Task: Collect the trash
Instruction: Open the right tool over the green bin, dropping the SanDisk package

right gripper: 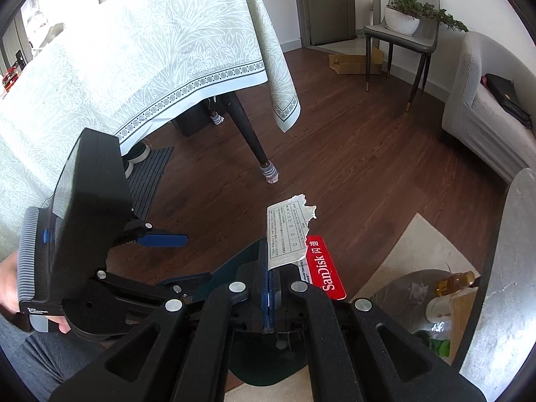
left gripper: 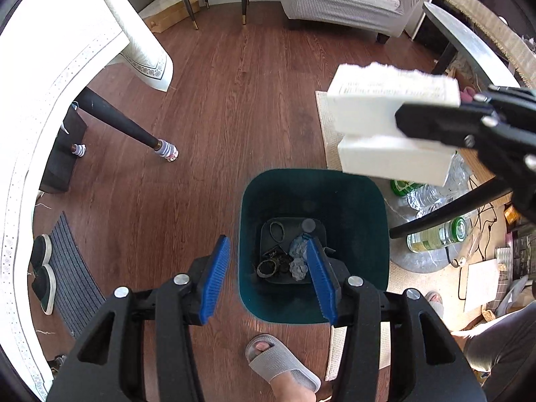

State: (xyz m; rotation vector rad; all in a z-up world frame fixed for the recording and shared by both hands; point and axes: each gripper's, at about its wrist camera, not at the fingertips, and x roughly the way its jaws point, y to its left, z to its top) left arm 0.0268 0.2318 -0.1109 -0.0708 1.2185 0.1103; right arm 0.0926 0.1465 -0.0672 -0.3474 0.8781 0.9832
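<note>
"SanDisk" with Chinese characters reads in white on the red card packaging (right gripper: pixel 326 268); other print is illegible.

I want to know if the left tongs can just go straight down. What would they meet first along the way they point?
Probably the dark teal plastic trash bin: the open left tongs straddle its near left wall, so one blue finger looks headed for the rim or the wood floor outside. Depth is unclear.

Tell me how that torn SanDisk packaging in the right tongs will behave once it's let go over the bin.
The SanDisk packaging looks like thin card, so probably very light. Its torn flap peels away, suggesting it flexes easily. Being flat, it may flutter and drift rather than drop straight, so releasing low over the bin seems safer.
</note>
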